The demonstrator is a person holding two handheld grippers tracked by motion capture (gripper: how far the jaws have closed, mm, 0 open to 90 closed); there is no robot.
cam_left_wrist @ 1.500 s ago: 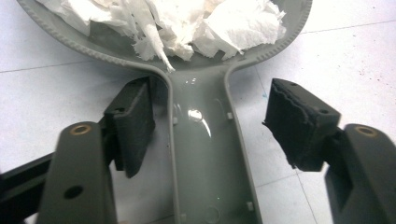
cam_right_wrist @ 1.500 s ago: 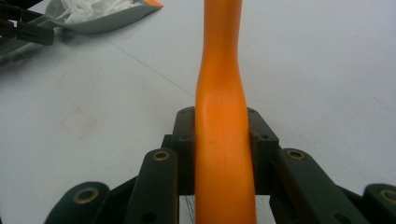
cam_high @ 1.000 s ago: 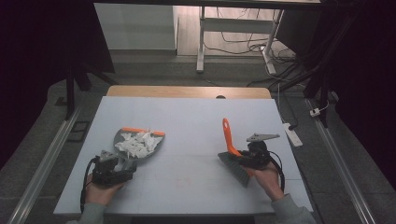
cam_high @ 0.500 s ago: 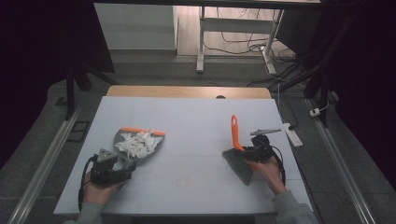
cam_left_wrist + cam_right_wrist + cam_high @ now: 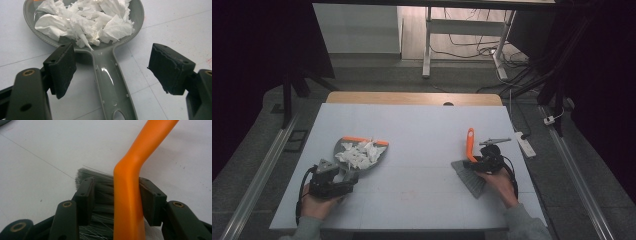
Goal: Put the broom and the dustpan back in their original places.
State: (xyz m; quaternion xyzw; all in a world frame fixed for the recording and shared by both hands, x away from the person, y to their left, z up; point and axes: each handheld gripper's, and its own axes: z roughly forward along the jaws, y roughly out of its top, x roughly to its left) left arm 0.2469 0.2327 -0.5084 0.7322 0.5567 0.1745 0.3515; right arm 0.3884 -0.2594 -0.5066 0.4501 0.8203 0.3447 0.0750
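Lying on the white table (image 5: pixel 422 130), the grey dustpan (image 5: pixel 117 82) holds a heap of crumpled white paper scraps (image 5: pixel 82 22) in its bowl, and its orange front lip (image 5: pixel 362 140) faces the table's far edge. From the dustpan, its grey handle runs back toward the person, passing between the two black fingers (image 5: pixel 62 68) of the left gripper (image 5: pixel 117 67); these stand wide apart, one on each side of the handle, neither touching it. The left hand (image 5: pixel 317 205) holds that gripper just behind the dustpan, near the table's near edge. Well to the right of the dustpan, the right gripper (image 5: pixel 116 200) has its fingers set around a hand brush (image 5: pixel 472 165); the orange handle (image 5: pixel 132 177) lies against one finger, while the other finger sits apart from it, over the grey bristles (image 5: pixel 100 192). Whether the brush is truly clamped cannot be told. Its handle points away from the person, and the bristle fan rests on the table beside the right hand (image 5: pixel 499 180).
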